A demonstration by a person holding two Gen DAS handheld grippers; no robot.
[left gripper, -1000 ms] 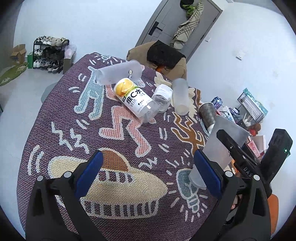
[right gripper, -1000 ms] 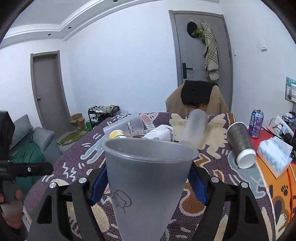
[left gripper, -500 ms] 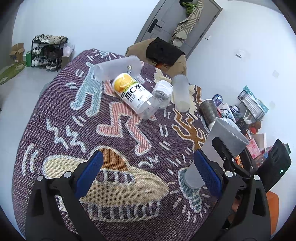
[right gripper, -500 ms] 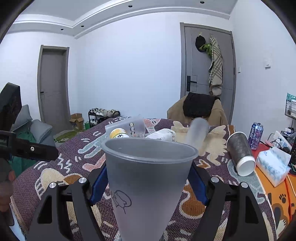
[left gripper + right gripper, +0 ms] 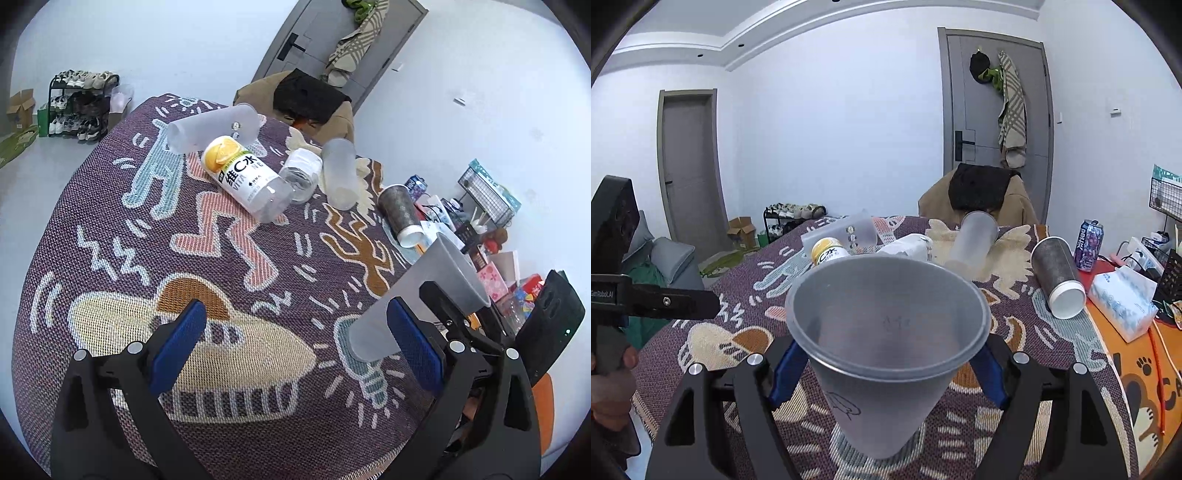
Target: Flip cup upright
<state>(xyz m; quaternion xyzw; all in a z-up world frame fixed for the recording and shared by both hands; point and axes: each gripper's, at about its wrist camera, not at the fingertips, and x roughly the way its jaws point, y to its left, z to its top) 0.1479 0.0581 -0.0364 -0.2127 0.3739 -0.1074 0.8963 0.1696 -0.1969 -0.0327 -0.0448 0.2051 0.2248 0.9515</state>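
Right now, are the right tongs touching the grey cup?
Touching. In the right wrist view the right tongs press their blue pads against both sides of the grey cup, with no gap.

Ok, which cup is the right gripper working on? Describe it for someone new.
On the purple patterned tablecloth, nearest the camera: the frosted grey plastic cup, clamped in the right gripper. Unlike the cups lying beyond, it stands mouth-up, with a black doodle on its side.

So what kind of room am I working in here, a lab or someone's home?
Most likely a home living space: a shoe rack by the wall, a scarf hung on the grey door, and a patterned woven cloth over the table.
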